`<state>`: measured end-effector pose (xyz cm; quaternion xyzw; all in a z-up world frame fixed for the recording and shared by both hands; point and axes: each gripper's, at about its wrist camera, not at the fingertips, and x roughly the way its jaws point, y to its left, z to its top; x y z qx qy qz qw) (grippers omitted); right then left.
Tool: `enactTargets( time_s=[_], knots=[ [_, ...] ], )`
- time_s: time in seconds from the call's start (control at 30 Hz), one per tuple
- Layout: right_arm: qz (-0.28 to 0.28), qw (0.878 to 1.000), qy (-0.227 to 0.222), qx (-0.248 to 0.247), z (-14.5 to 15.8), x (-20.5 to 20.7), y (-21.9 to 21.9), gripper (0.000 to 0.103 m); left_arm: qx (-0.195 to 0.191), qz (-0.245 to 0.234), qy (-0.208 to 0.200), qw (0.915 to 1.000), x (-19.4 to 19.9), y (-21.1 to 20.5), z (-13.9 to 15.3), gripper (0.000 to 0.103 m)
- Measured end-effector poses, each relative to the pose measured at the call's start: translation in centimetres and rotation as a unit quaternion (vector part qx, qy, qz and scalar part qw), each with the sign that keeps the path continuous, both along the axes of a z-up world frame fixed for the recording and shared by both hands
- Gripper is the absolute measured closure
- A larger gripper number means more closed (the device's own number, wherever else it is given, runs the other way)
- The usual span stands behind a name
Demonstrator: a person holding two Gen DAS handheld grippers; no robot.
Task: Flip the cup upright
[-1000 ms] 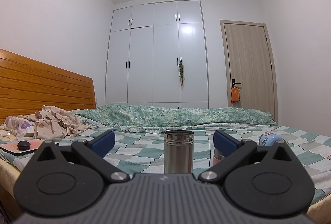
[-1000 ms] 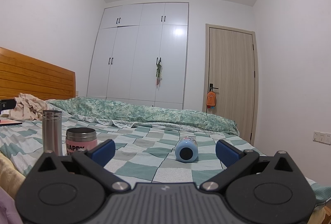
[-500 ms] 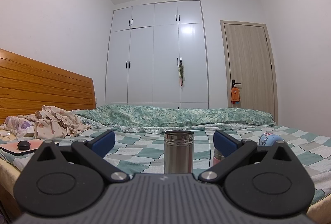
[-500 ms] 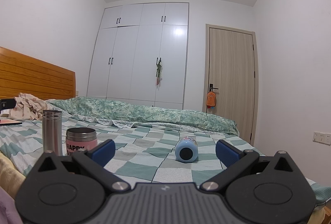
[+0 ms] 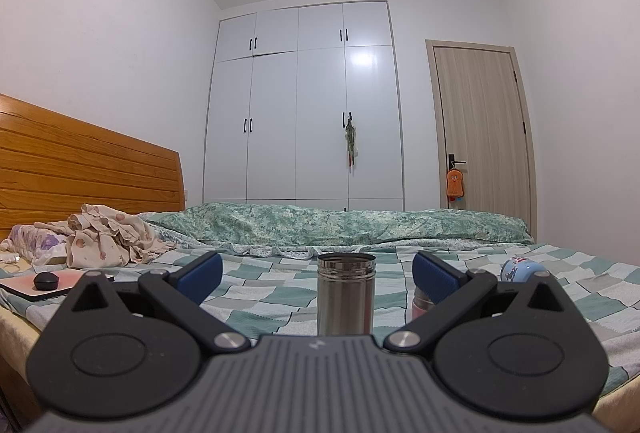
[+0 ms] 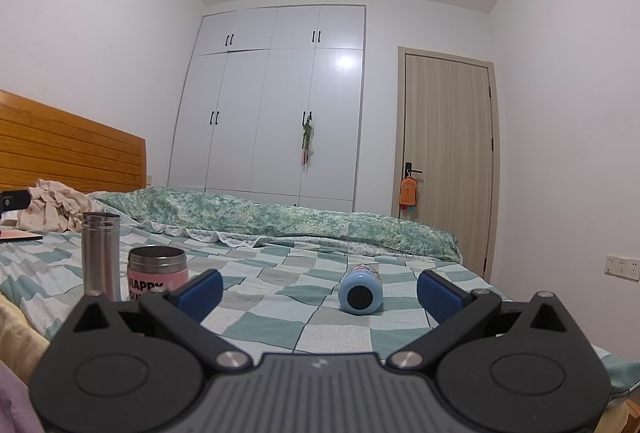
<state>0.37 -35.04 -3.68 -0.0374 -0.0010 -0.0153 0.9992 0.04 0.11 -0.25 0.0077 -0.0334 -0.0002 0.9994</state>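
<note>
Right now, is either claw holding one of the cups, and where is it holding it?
Neither. The left claw and the right claw are both open with nothing between their fingers. The blue cup lies on its side on the bed, untouched.

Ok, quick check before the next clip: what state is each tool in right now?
Left tool: open, holding nothing; steel cup stands ahead between its fingers.
Right tool: open, holding nothing.

Checked bed (image 6: 280,321), steel flask (image 6: 101,253), pink jar (image 6: 157,273), blue cup (image 6: 360,295)
</note>
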Motion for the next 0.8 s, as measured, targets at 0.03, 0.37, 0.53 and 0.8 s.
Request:
enactTargets(
  time_s=[0.03, 0.37, 0.53, 0.8],
  knots=[
    [0.000, 1.000, 0.000, 0.000, 0.0, 0.0, 0.0, 0.000, 0.000, 0.000, 0.000, 1.0000, 0.0, 0.0, 0.0, 0.000],
    [0.018, 0.999, 0.025, 0.016, 1.0, 0.6, -0.6, 0.000, 0.017, -0.026, 0.016, 0.9994, 0.7, -1.4, 1.1, 0.000],
    [0.026, 0.999, 0.039, -0.001, 3.0, 2.3, -1.7, 0.000, 0.023, -0.085, 0.013, 0.9960, 2.2, -4.6, 3.3, 0.000],
    [0.030, 0.996, 0.080, -0.014, 6.2, 8.1, -4.9, 0.000, 0.058, -0.168, 0.023, 0.9837, 8.0, -13.3, 4.9, 0.000]
  ],
)
